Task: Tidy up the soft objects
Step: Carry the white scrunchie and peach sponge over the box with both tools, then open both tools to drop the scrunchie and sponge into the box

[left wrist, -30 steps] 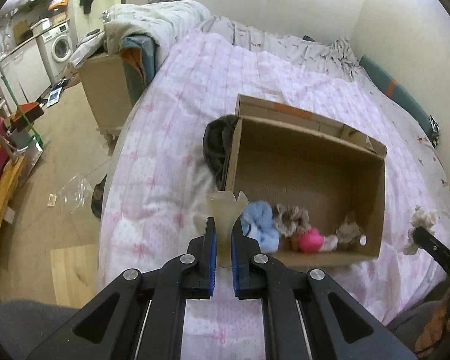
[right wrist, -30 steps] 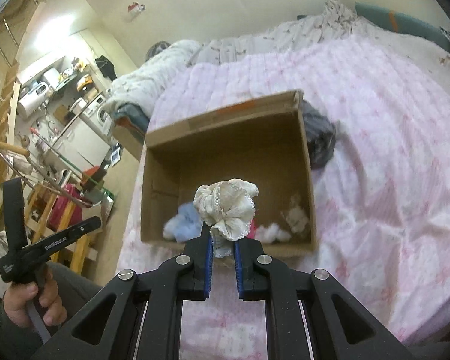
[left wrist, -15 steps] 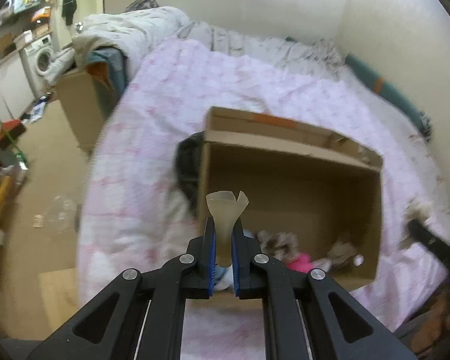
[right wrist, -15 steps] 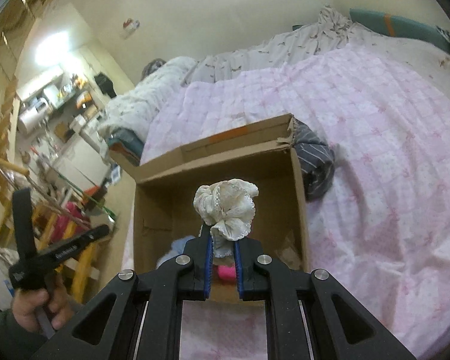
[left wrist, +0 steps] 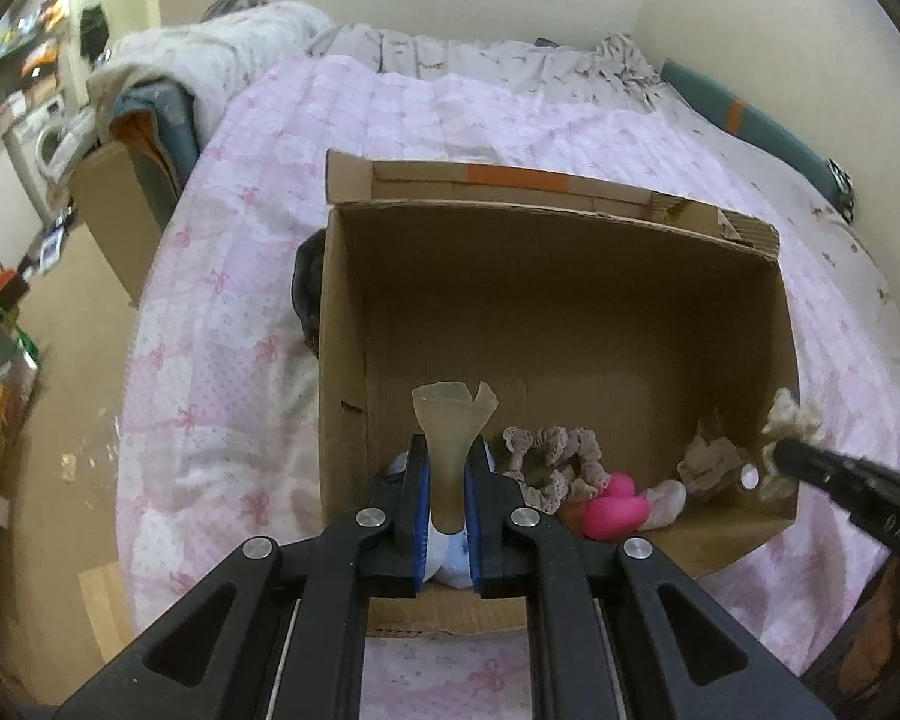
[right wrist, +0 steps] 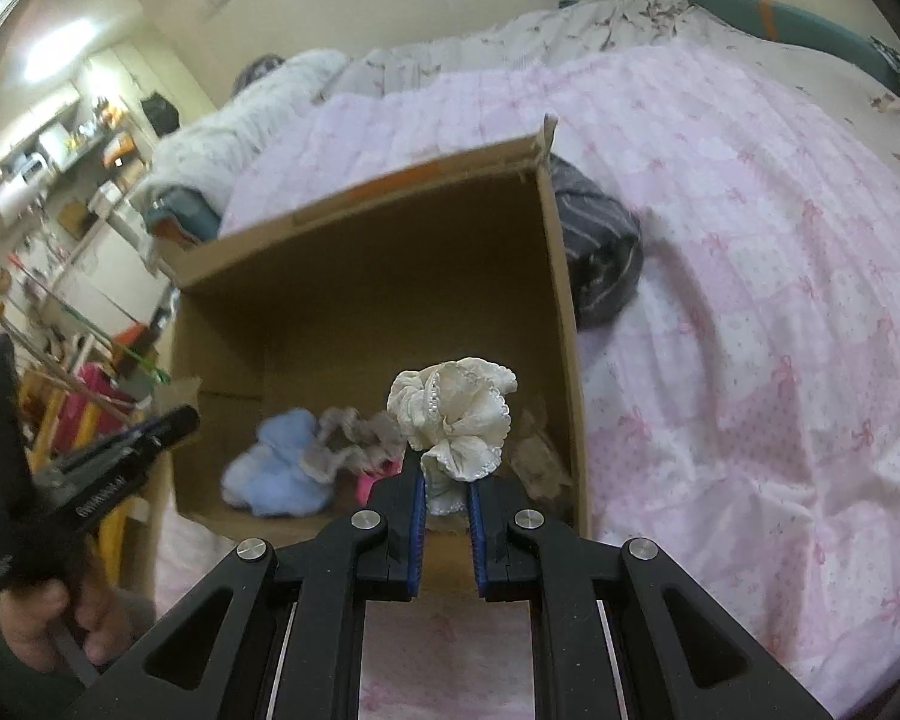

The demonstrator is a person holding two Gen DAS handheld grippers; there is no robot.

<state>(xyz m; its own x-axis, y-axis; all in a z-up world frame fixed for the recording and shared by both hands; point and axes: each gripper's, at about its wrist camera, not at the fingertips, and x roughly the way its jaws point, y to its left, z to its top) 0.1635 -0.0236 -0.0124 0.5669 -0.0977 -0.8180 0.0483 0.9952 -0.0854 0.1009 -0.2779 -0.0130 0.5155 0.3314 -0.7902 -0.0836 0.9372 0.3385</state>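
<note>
An open cardboard box (left wrist: 570,312) stands on the pink quilted bed; it also shows in the right wrist view (right wrist: 366,276). My left gripper (left wrist: 447,480) is shut on a beige soft piece (left wrist: 453,420) and holds it over the box's near left corner. My right gripper (right wrist: 444,480) is shut on a cream lace scrunchie (right wrist: 456,414) over the box's near right side; it shows in the left wrist view (left wrist: 789,420) at the box's right wall. Inside lie a blue fluffy item (right wrist: 276,468), a beige lace scrunchie (left wrist: 552,456), a pink item (left wrist: 615,507) and a crumpled tan piece (left wrist: 711,459).
A dark striped cloth (right wrist: 600,252) lies on the bed against the box's far side. Another cardboard box (left wrist: 114,210) with piled bedding stands beside the bed. Cluttered floor and shelves lie at the left. The pink quilt (right wrist: 750,300) spreads to the right.
Both grippers have moved forward over the box, each still holding its item. The box looks nearer and larger in both views.
</note>
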